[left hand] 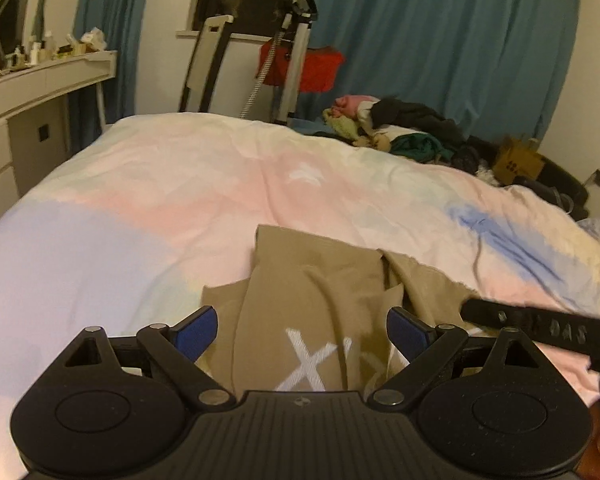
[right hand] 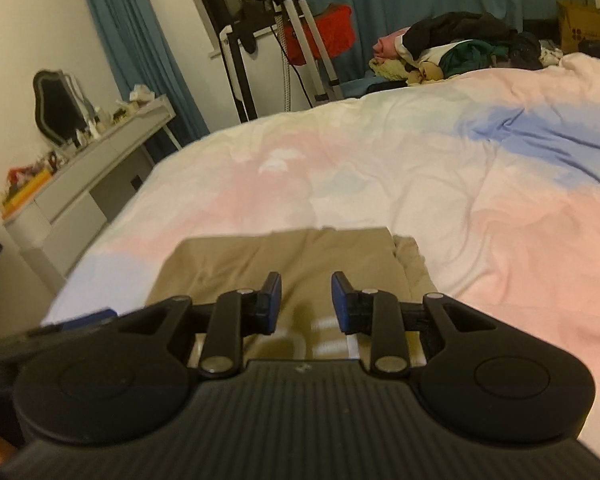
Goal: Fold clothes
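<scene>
Tan garment (left hand: 312, 300) half folded on the bed (left hand: 140, 200), white print facing up; could slide or bunch if dragged across the soft cover, undoing the fold; left tool (left hand: 302, 330) tilted down above it, spread wide, holding nothing; right tool (right hand: 306, 304) angled down alongside, narrow gap, nothing gripped.

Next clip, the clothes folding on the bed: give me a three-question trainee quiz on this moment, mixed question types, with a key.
1. True or false: the tan garment hangs in the air, clear of the bed cover.
2. Which gripper's fingers stand wider apart? A. left gripper B. right gripper
3. Fill in: the pile of unfolded clothes lies at the bed's ____ edge, in front of the blue curtain.

Key: 1 false, it lies on the cover; 2 A; 3 far.
</scene>
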Available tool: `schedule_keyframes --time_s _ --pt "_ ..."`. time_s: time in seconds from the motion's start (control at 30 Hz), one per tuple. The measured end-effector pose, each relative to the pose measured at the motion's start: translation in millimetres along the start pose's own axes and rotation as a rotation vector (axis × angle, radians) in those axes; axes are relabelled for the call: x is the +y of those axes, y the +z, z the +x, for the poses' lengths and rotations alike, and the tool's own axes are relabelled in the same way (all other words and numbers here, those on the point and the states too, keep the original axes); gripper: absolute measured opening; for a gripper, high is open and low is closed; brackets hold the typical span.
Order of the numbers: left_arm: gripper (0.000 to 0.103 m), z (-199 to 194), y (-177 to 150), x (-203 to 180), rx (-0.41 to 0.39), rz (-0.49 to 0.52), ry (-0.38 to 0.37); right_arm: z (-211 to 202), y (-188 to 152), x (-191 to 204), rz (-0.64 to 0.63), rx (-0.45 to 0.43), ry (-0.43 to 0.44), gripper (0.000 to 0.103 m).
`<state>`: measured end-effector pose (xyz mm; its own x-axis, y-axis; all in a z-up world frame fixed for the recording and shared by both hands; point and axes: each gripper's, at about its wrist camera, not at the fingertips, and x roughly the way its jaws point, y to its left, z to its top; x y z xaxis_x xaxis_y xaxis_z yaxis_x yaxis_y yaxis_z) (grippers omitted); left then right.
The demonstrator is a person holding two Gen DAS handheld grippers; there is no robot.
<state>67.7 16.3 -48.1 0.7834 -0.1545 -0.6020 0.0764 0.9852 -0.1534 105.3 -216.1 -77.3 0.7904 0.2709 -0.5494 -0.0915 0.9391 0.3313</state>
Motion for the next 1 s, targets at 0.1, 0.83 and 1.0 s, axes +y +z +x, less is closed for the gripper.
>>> schedule_keyframes --time_s 0.1,0.83,1.0 --pt "0.093 -2 -8 -7 0.002 0.038 0.011 -4 -13 -3 0.034 0.023 -0.003 0.031" --pt "0.095 -57 -28 51 0.128 -0.542 -0.462 -35 -64 -61 0.853 0.213 0.358 0.093" --pt "0.095 -17 -48 42 0.298 -0.648 -0.62 -15 -105 -89 1.206 0.189 0.277 0.089"
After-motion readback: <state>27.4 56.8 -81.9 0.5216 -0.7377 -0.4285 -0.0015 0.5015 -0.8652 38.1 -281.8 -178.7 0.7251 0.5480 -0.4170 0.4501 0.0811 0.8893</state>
